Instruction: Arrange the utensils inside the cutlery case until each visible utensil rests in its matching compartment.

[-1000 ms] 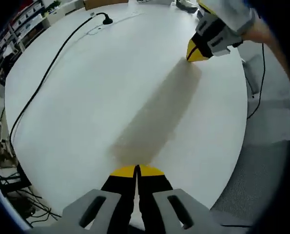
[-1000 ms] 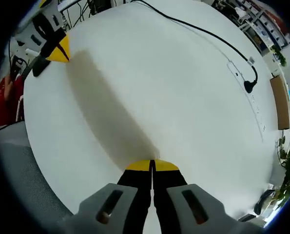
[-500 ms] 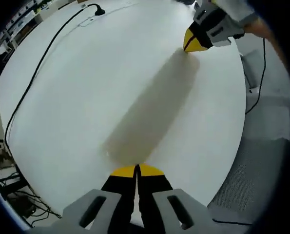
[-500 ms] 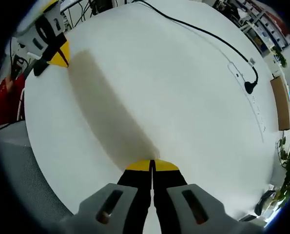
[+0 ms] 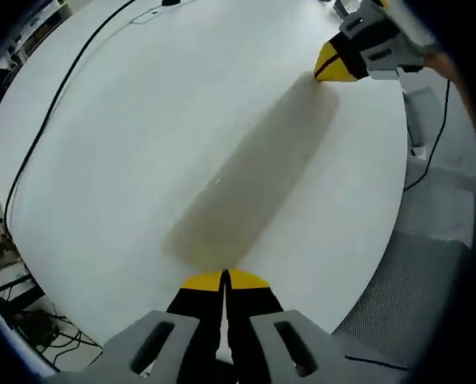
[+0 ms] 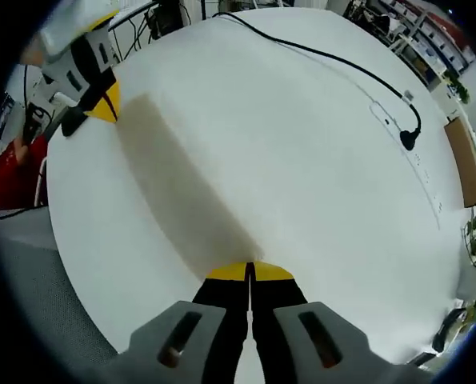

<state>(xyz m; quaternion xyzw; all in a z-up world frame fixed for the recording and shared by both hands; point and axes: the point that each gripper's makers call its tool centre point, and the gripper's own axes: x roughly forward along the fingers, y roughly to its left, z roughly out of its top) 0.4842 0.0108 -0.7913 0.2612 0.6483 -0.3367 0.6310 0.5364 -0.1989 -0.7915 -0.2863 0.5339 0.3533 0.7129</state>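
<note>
My left gripper (image 5: 224, 275) is shut with nothing between its yellow-tipped jaws, low over a bare white round table (image 5: 166, 120). Across the table, at the upper right of the left gripper view, the right gripper (image 5: 334, 64) has its yellow tips together. In the right gripper view my right gripper (image 6: 250, 268) is shut and holds nothing, and the left gripper (image 6: 103, 102) shows at the upper left, tips together. A long grey shadow (image 6: 182, 192) runs between the two grippers. I see no cutlery case and no utensils in these frames.
A black cable (image 6: 318, 54) with a plug (image 6: 408, 141) crosses the far side of the table; the cable (image 5: 58, 96) also shows in the left gripper view. Grey carpet (image 5: 430, 264) lies beyond the table edge. Shelves and clutter (image 6: 414, 32) stand at the room's edge.
Both cameras have shifted a little, so the table slides in each view. The two grippers stay shut and facing each other across the table.
</note>
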